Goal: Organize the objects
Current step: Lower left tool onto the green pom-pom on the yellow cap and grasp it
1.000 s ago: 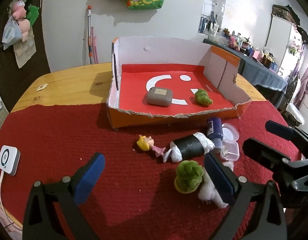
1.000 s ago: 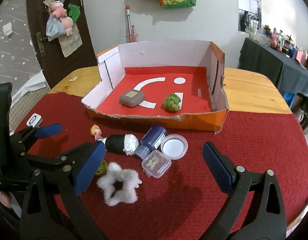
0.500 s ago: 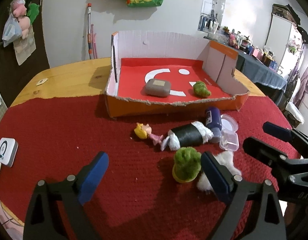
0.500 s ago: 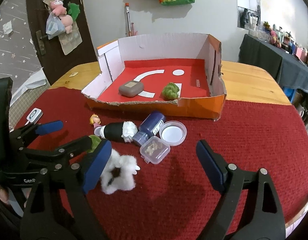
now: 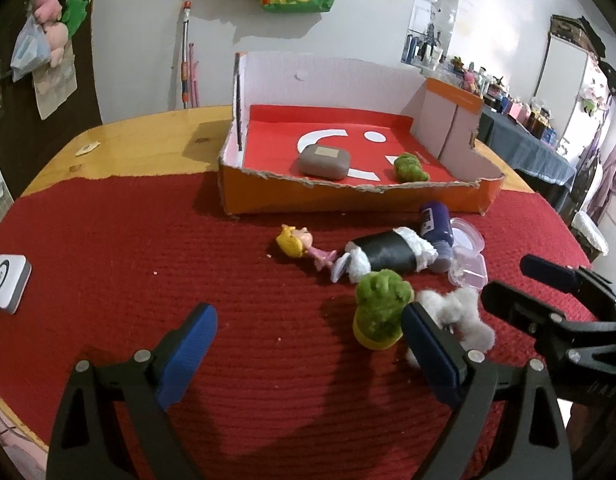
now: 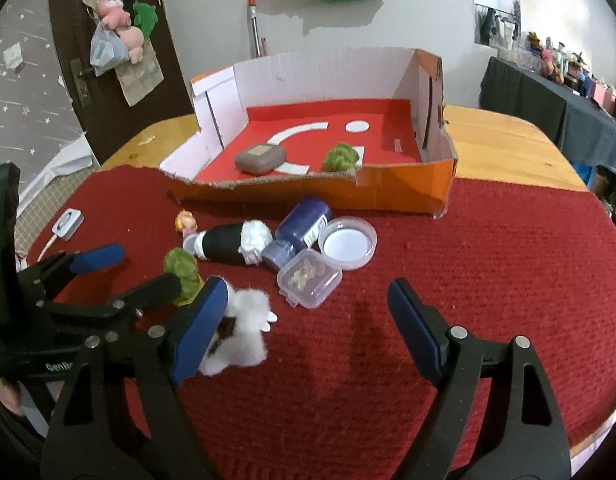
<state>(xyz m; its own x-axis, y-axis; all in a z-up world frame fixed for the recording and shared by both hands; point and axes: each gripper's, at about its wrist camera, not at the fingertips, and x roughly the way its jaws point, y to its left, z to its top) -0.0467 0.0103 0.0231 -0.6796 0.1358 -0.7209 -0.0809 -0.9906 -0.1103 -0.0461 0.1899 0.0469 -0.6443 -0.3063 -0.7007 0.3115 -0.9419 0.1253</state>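
Note:
A torn cardboard box (image 5: 348,200) with a red floor holds a grey case (image 5: 324,162) and a green fuzzy ball (image 5: 410,168). In front of it on the red cloth lie a small doll (image 5: 296,242), a black roll (image 5: 388,256), a blue bottle (image 5: 436,228), a round clear lid (image 6: 348,242) and a small clear box (image 6: 308,278). My left gripper (image 5: 308,336) is open and empty; a green fuzzy toy (image 5: 382,312) stands just beyond its right finger. The jaws of my right gripper (image 6: 308,312) are closing, and a white fluffy star (image 6: 248,328) lies against its left finger only.
The red cloth (image 5: 128,248) covers the near part of a wooden table (image 5: 148,136). A white device (image 5: 6,284) with a cable lies at the cloth's left edge. A door with hanging bags is on the left, and a dark-clothed side table on the right.
My right gripper's fingers have come closer together, and the white star now lies at its left finger. My left gripper's fingers have narrowed slightly. No object has moved.

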